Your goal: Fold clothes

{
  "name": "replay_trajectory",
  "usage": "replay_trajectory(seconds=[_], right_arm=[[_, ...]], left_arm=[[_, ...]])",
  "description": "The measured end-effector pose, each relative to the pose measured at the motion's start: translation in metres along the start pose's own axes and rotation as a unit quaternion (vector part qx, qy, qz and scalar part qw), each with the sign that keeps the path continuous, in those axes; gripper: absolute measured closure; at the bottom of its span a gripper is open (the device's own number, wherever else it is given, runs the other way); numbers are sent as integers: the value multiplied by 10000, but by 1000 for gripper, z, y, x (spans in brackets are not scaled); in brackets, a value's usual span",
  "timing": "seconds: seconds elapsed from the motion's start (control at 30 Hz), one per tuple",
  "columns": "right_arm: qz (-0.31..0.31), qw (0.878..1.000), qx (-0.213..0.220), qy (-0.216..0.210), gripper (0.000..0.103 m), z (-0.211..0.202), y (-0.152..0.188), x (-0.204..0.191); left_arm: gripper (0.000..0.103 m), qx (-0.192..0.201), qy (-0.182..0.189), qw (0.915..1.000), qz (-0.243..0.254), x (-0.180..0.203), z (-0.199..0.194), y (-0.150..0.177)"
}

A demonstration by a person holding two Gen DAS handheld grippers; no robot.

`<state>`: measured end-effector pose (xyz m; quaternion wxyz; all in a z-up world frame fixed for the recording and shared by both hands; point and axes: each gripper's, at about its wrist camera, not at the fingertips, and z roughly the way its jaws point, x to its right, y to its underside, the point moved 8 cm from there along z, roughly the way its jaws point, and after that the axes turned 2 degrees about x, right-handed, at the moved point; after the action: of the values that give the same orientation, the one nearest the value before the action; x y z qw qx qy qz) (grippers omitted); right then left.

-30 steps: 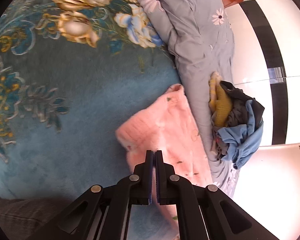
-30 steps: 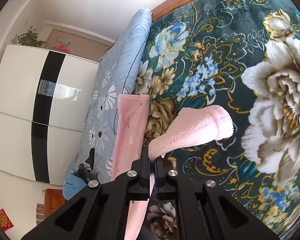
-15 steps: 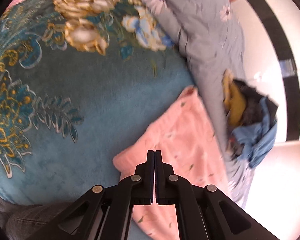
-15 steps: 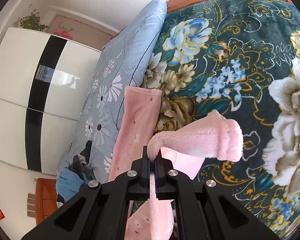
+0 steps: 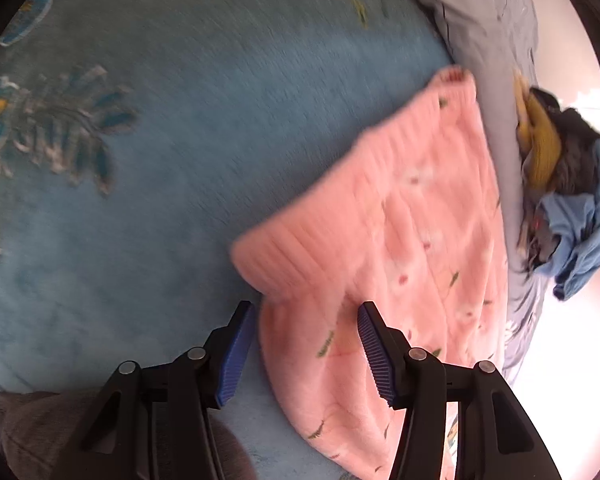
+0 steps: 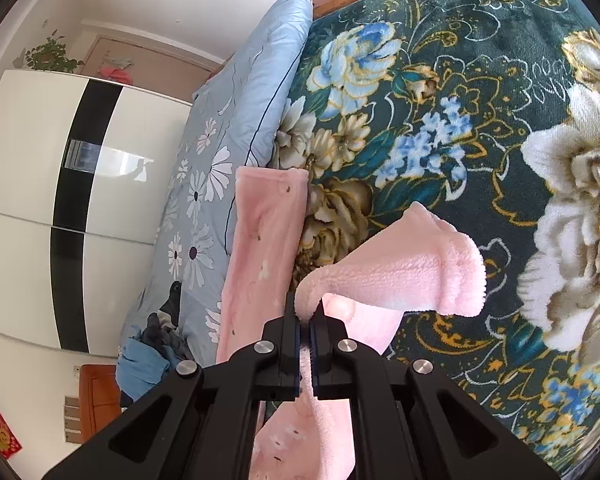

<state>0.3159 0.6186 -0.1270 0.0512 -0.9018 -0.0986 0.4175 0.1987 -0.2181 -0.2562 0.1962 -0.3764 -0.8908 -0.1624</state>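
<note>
Left wrist view looks down on the pink fleece garment (image 5: 412, 232) lying on the floral bed blanket (image 5: 160, 160), spread flat, I'd guess, for folding. The left hand-held gripper (image 5: 306, 344) has just been opening; its jaws stand apart astride the ribbed edge, not pressing it. The right hand-held gripper (image 6: 309, 318) is clamped on a lifted cuff (image 6: 404, 276), likely to carry it over.
</note>
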Motion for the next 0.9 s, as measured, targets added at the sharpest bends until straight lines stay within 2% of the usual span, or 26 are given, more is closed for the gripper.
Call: replay_trajectory(seconds=[0.07, 0.13, 0.17, 0.3, 0.37, 0.5, 0.7, 0.8, 0.9], right_arm=[[22, 10000, -15, -3, 99, -1, 1, 2], [9, 10000, -20, 37, 99, -3, 1, 4], [-32, 10000, -7, 82, 99, -5, 0, 5], [-190, 9997, 77, 127, 99, -15, -3, 6], [-268, 9995, 119, 149, 100, -20, -5, 6], [-273, 9995, 171, 31, 100, -27, -9, 0], [-333, 9992, 200, -117, 100, -2, -29, -42], [-468, 9987, 179, -90, 100, 25, -43, -75], [-682, 9976, 130, 38, 100, 62, -59, -109]], left_arm=[[51, -14, -12, 9999, -109, -3, 5, 4], [76, 86, 21, 9998, -159, -5, 2, 6], [97, 126, 93, 9997, -184, -6, -2, 7], [98, 390, 680, 9964, -327, -5, -32, 5], [98, 552, 1173, 9905, -458, -2, -57, 4], [98, 623, 1782, 9802, -601, 8, -95, -1], [98, 483, 2527, 9630, -805, 66, -113, -31], [98, 341, 2706, 9567, -1017, 101, -106, -48], [98, 344, 2544, 9608, -1045, 128, -94, -68]])
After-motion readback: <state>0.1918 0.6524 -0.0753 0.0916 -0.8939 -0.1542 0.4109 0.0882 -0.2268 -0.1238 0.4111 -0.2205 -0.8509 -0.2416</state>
